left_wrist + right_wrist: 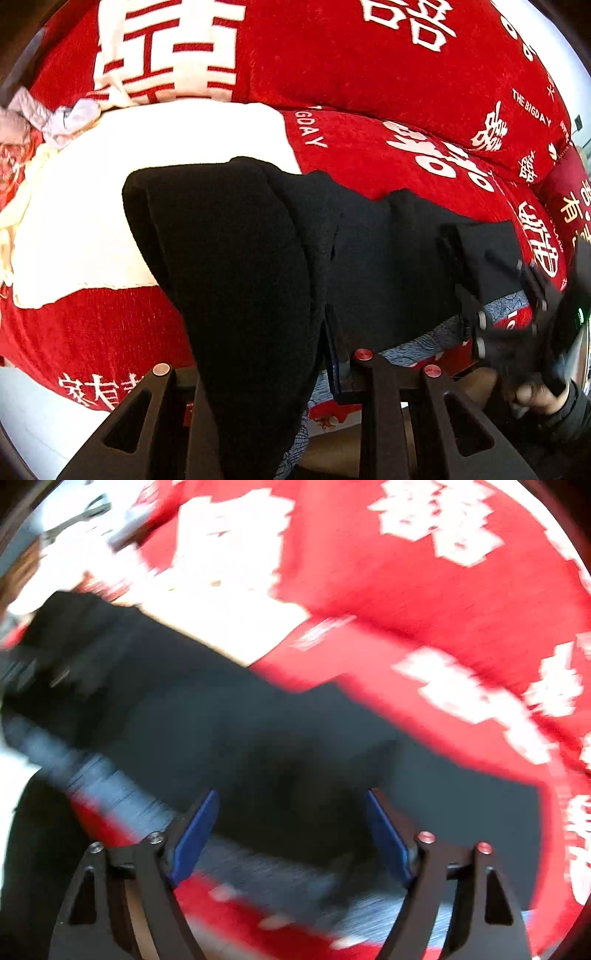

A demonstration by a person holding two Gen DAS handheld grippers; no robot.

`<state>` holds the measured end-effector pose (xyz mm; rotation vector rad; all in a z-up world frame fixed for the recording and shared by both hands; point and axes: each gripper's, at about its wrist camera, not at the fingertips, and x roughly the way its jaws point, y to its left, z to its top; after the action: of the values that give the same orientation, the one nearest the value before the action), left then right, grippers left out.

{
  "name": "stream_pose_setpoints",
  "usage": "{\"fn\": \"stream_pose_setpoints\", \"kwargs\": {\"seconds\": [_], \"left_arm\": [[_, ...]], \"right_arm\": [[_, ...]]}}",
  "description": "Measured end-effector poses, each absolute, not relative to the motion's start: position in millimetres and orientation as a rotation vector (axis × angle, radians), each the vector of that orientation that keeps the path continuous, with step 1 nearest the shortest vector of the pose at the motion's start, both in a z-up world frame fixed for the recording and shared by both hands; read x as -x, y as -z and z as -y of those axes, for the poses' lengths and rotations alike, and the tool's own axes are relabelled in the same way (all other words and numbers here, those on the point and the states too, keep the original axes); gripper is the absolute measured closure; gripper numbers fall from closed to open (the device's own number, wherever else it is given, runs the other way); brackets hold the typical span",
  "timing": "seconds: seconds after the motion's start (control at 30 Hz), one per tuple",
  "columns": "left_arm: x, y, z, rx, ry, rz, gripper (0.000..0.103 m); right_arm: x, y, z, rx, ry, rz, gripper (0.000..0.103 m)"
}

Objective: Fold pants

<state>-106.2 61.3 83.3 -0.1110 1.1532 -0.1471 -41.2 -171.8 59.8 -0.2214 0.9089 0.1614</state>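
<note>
Pants lie mid-frame across the red blanket, one end pinched by the left gripper. Right gripper gapes empty, so grab the lower-right corner and fold evenly.

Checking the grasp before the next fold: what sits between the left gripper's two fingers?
In the left wrist view, a hanging fold of the black pants fills the left gripper, which is shut on it.
</note>
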Motion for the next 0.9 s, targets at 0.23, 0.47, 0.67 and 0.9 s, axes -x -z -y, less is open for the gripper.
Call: {"fn": "stream_pose_setpoints", "kwargs": {"seconds": [0.23,0.47,0.67,0.9], "left_arm": [[111.7,-106.7,-35.5,0.088,0.136,-1.138,0.077],[111.3,-119.8,-8.6,0.059,0.120,-1.137,0.077],[106.6,-133.3,25.8,0.015,0.136,-1.138,0.078],[92.7,-142.6,70.2,-0.010,0.169,-1.163,0.078]], "right_arm": [[19.8,-10.8,156.8,0.341,-0.069,-0.964,0.012],[26.0,-4.7,163.0,0.342,-0.047,-0.898,0.006],[39.9,-30.1,179.7,0.327,-0.040,-0.854,0.005],[69.0,-4.7,190.1,0.409,-0.082,-0.880,0.005]]}}
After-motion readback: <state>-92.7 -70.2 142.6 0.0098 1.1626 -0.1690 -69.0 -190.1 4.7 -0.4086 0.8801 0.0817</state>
